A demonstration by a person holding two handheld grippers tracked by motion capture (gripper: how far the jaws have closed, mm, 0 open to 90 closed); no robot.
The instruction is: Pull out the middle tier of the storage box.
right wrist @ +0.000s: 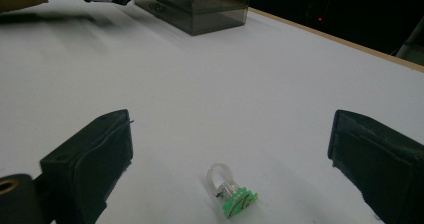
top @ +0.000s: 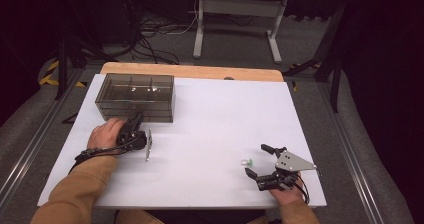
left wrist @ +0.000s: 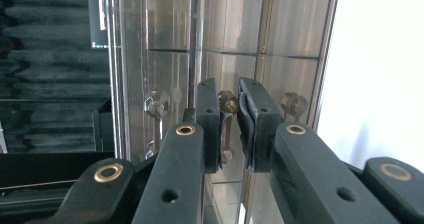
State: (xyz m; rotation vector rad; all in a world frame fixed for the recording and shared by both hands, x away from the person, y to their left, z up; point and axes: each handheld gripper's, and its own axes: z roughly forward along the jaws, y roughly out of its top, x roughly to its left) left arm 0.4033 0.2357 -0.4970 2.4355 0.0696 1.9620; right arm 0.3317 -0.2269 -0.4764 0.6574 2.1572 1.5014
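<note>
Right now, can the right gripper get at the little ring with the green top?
Probably yes: the right gripper stands open, the ring lies on bare table between its jaws, nothing in the way.

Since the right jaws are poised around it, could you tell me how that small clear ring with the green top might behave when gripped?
The ring looks tiny, so probably very light. Its smooth clear band may slip or skid on the white table.

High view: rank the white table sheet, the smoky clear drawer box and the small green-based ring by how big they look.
1. White table sheet, by far the largest.
2. Smoky clear drawer box, at the sheet's far left.
3. Green-based ring, a tiny speck near the right gripper.
</note>
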